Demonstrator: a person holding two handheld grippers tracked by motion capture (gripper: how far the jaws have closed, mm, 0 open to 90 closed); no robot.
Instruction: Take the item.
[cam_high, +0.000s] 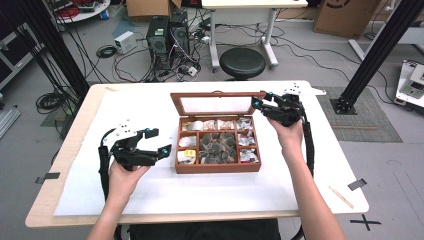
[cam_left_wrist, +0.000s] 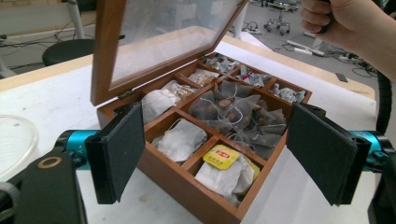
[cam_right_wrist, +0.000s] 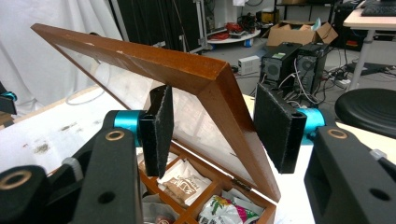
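Standing near the middle of the white worktop (cam_high: 150, 190), the wooden tea box (cam_high: 218, 167) has its glass-paned lid (cam_high: 216, 105) raised and tilted back on its hinges. The right tongs (cam_high: 260, 102) sit at the lid's right corner; in the right gripper view the wooden frame edge (cam_right_wrist: 205, 79) runs between the two black pads (cam_right_wrist: 161, 126), which are slightly parted and do not visibly press on the wood, so these tongs are open around the lid. The left tongs (cam_high: 155, 142) hover just left of the box, wide open and gripping nothing. In the left gripper view the compartments show white tea bags (cam_left_wrist: 180, 140), one with a yellow tag (cam_left_wrist: 221, 156), and dark mesh bags (cam_left_wrist: 233, 109) in the large middle section.
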